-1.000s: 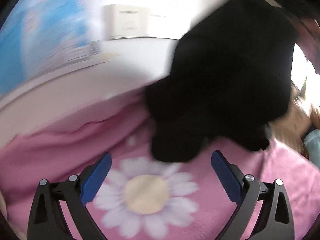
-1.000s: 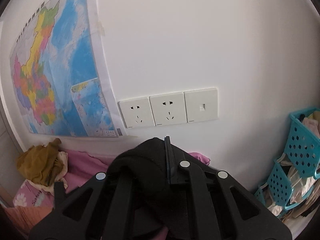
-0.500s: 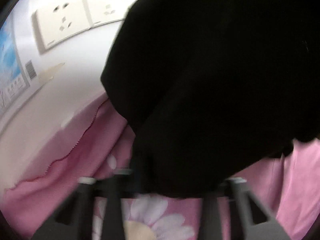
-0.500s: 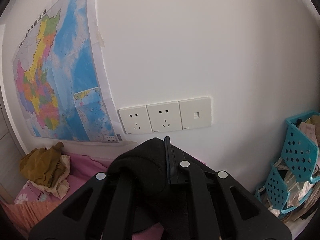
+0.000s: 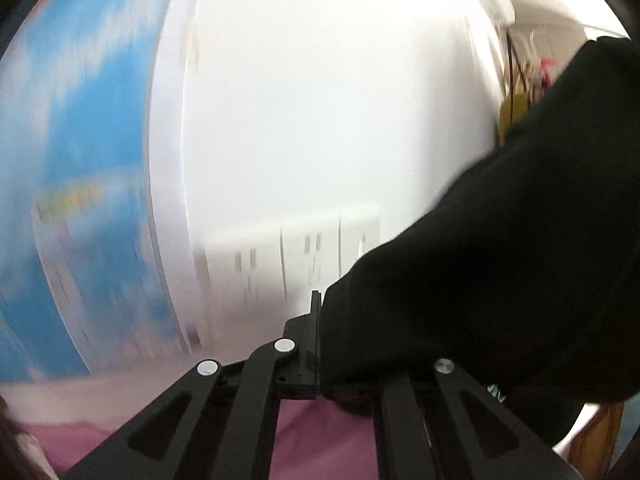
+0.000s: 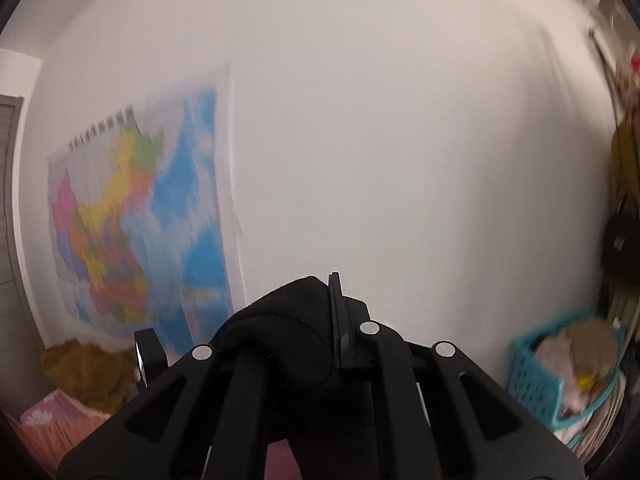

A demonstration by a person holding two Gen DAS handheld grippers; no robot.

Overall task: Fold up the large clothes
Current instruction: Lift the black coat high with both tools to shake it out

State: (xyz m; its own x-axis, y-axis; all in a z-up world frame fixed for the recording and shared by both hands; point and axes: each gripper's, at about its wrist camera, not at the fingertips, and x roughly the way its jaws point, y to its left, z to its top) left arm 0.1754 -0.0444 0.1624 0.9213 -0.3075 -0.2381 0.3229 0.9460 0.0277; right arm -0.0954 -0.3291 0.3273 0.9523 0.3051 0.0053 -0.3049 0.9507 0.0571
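Note:
A large black garment [image 5: 500,272] hangs in the air, filling the right half of the left wrist view. My left gripper [image 5: 318,320] is shut on its lower edge, the cloth bunching over the right finger. In the right wrist view the same black garment [image 6: 288,336] is folded over the left finger, and my right gripper [image 6: 334,308] is shut on it. Both grippers are raised and face the white wall. Below them lies a pink bedsheet [image 5: 316,440].
A world map [image 6: 136,220] hangs on the wall to the left, with wall sockets [image 5: 288,256] beside it. A brown cloth heap [image 6: 88,372] lies at the left, and a turquoise basket [image 6: 560,372] of clothes stands at the right. Hanging items [image 6: 624,168] line the right edge.
My left gripper was open above the flowered sheet; it has closed on the black garment and risen. My right gripper, still shut on the garment, has risen and swung, so the sockets dropped out of view.

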